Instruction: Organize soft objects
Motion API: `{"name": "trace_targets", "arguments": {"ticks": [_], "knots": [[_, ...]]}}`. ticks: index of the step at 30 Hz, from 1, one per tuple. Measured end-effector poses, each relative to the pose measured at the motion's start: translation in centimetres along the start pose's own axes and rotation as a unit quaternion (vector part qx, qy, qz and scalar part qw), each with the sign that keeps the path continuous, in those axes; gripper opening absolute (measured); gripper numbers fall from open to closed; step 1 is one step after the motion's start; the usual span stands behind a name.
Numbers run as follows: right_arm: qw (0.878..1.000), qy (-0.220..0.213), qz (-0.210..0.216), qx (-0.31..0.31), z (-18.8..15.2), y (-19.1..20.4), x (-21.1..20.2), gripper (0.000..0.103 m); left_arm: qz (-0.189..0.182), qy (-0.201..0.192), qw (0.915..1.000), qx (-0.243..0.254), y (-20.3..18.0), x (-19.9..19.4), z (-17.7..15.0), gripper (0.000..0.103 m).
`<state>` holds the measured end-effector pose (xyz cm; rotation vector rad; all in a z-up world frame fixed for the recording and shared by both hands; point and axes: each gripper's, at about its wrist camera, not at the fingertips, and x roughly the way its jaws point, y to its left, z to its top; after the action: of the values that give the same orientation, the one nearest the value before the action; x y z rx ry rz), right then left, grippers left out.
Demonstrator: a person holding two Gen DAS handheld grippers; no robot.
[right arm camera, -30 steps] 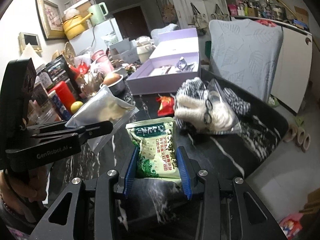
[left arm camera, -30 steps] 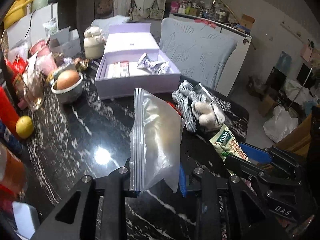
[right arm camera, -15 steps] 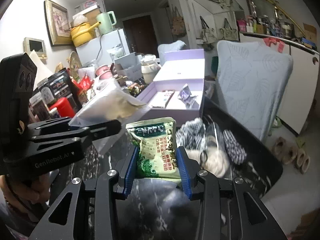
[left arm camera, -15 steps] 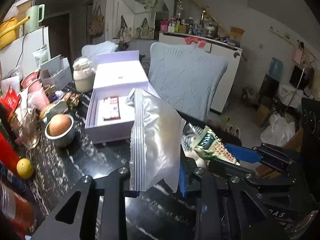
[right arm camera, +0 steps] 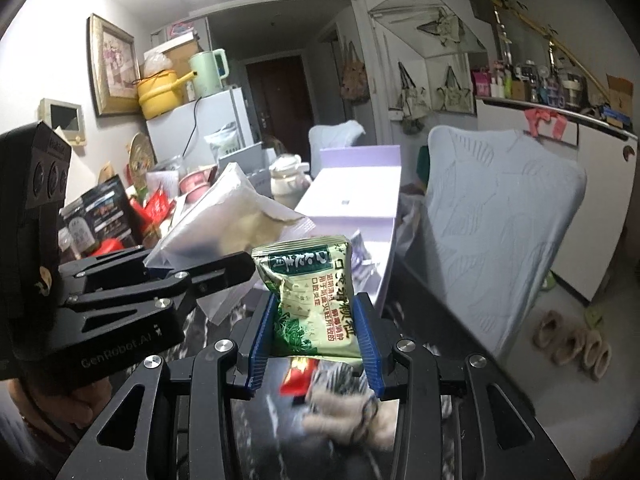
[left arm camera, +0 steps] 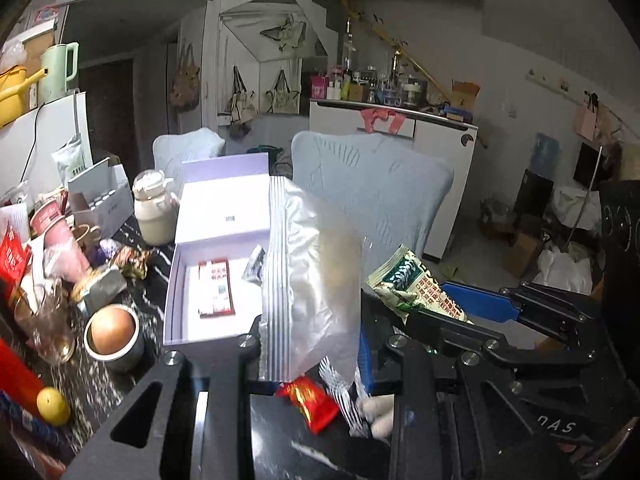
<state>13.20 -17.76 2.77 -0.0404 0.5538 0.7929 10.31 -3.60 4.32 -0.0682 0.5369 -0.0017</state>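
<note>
Left wrist: left gripper (left arm camera: 310,354) clamped on clear zip bag (left arm camera: 308,280), held upright before open lavender box (left arm camera: 208,280); "DAS" on neighbouring tool. Right wrist: right gripper (right arm camera: 316,334) pinching green sachet (right arm camera: 312,292) (Chinese print, unreadable); "GenRobot.AI" alongside; blurred plush toy (right arm camera: 344,416) below.

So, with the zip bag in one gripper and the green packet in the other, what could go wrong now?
1. The zip bag mouth looks barely open, so the green packet may catch on its edge.
2. The right gripper holds only the packet's lower end; a push could make it fold or slip.
3. The left gripper grips one bag edge; the bag may twist.
</note>
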Motion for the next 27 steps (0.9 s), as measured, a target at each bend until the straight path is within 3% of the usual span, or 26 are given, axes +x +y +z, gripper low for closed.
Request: {"name": "trace_targets", "arguments": {"ticks": [12,19,27], "knots": [[1.0,-0.009,0.001,-0.02,5.4,-1.4,5.3,0.039,0.01,-0.021,0.9997,0.002,3.3,5.4,4.3,0.028],[0.999,-0.018,-0.012,-0.027,8.2,-2.2,8.9,0.039,0.035,-0.029,0.9989,0.011,6.1,8.9,6.9,0.028],[1.0,-0.009,-0.019,-0.022,10.9,-3.5,13.0,0.039,0.059,-0.014,0.9981,0.01,9.2,13.0,8.3,0.028]]}}
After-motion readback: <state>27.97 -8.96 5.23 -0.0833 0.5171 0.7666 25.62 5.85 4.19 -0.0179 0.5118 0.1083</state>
